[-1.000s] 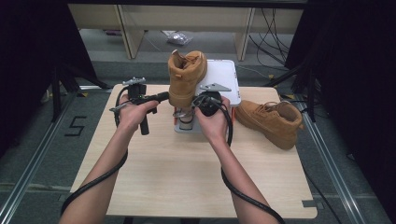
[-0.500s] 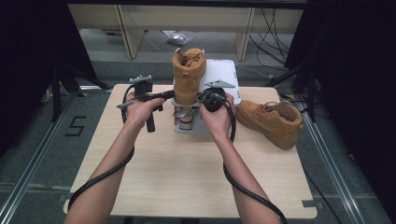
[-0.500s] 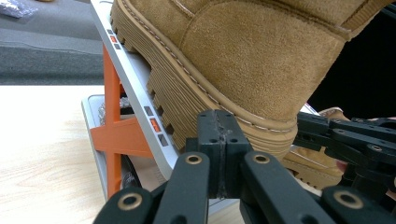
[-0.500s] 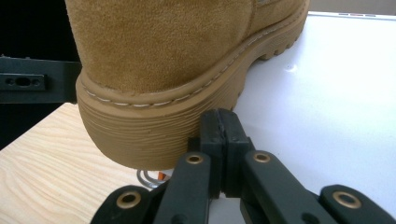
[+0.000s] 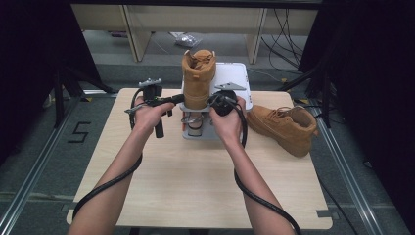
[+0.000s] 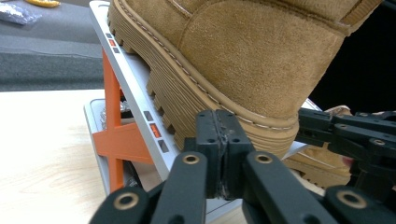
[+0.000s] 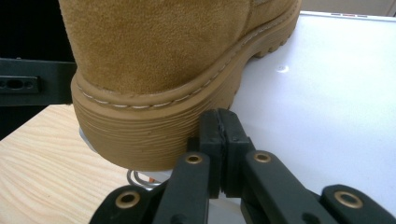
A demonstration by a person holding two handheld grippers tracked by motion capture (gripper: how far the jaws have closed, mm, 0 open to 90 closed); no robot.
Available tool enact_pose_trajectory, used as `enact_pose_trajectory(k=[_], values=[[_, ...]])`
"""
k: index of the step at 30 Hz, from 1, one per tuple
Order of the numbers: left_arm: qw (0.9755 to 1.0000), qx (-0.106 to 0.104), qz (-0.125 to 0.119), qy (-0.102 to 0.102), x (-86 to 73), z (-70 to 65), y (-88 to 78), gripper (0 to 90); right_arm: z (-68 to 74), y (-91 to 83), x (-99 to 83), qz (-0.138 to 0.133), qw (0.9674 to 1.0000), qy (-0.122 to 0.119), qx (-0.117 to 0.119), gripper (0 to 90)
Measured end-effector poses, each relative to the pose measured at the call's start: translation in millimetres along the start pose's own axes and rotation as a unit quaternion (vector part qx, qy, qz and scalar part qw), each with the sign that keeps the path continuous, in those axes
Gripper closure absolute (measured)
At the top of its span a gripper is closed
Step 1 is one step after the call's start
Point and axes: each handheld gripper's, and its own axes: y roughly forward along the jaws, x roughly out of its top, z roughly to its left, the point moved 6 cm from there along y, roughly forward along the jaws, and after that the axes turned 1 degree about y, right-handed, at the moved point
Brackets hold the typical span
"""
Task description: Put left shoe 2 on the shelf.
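left gripper (image 6: 218, 140) and right gripper (image 7: 219, 140) both closed empty | I flank tan suede boot (image 5: 198, 78) on sloped white rack (image 5: 235, 78) | second boot (image 5: 284, 127) unplaced

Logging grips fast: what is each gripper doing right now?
Left gripper: closed, holding nothing, beside the boot's heel.
Right gripper: closed, holding nothing, at the heel.
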Motion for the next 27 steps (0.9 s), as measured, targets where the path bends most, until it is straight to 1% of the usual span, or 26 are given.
enact_pose_trajectory(k=[1,2,3,4,5,6,7,9,10,11,13,15,16,18,19,20,22,23,26,27], values=[[1.0,-0.003,-0.007,0.003,0.7,0.7,-0.7,84.5,-0.1,-0.2,0.2,-0.001,1.0,-0.001,-0.002,88.9],[0.9999,-0.001,-0.011,0.008,1.7,1.2,-3.1,82.5,-0.4,-1.5,0.6,-0.002,1.0,-0.002,-0.003,88.1],[0.9997,0.007,-0.016,0.015,2.8,1.7,-6.4,81.2,-0.3,-3.2,1.1,-0.006,1.0,-0.002,-0.001,87.9],[0.9996,0.008,-0.02,0.02,3.3,1.8,-10.0,80.4,-1.5,-5.5,2.0,-0.015,0.9999,-0.005,-0.005,87.9],[0.9995,0.006,-0.023,0.022,3.5,1.4,-13.8,79.1,-3.9,-8.4,2.3,-0.019,0.9997,-0.013,-0.01,87.5],[0.9993,0.005,-0.025,0.029,3.1,1.5,-17.8,76.9,-5.1,-11.9,2.0,-0.018,0.9998,-0.007,-0.007,87.0],[0.999,0.008,-0.026,0.034,2.2,2.5,-22.1,74.2,-7.6,-15.1,1.9,-0.02,0.9998,-0.006,-0.007,86.2],[0.9982,0.017,-0.034,0.046,-0.1,6.3,-31.4,67.6,-14.6,-23.5,1.7,-0.025,0.9996,-0.008,-0.014,84.3],[0.9978,0.02,-0.039,0.05,-1.7,8.7,-36.3,65.5,-18.0,-27.8,1.4,-0.027,0.9995,-0.005,-0.014,83.0],[0.9974,0.025,-0.043,0.052,-3.6,11.7,-41.2,63.1,-22.8,-32.1,0.9,-0.028,0.9994,-0.012,-0.016,79.9],[0.9968,0.032,-0.052,0.052,-8.1,17.8,-49.9,57.9,-31.3,-40.4,-0.3,-0.03,0.9993,-0.006,-0.019,77.2],[0.9963,0.039,-0.054,0.053,-14.6,23.7,-56.6,53.9,-40.2,-49.5,-2.1,-0.029,0.9991,-0.003,-0.031,75.6],[0.9964,0.04,-0.054,0.051,-17.9,26.4,-59.3,52.6,-45.6,-52.7,-2.1,-0.035,0.9989,-0.009,-0.03,74.0],[0.9965,0.044,-0.054,0.047,-24.2,31.4,-63.9,49.9,-53.3,-59.4,-3.9,-0.033,0.9989,0.001,-0.034,71.7],[0.9965,0.045,-0.054,0.045,-27.1,33.3,-65.9,49.4,-57.1,-61.9,-5.3,-0.033,0.9986,0.004,-0.041,70.7],[0.9964,0.048,-0.054,0.045,-29.9,35.2,-67.9,48.8,-61.3,-64.2,-6.6,-0.03,0.9987,0.003,-0.041,69.7],[0.9964,0.051,-0.054,0.041,-34.9,37.5,-71.5,47.4,-68.8,-68.2,-9.4,-0.032,0.9986,0.004,-0.042,68.0],[0.9964,0.051,-0.055,0.04,-37.1,38.2,-72.9,46.8,-70.5,-70.9,-11.2,-0.027,0.9985,0.014,-0.045,67.2],[0.9961,0.055,-0.055,0.04,-42.3,39.0,-76.1,45.2,-79.0,-75.8,-15.2,-0.023,0.9984,0.014,-0.051,65.2],[0.9959,0.056,-0.058,0.042,-43.3,39.0,-76.9,45.1,-80.6,-77.3,-16.3,-0.021,0.9983,0.018,-0.051,64.8]])
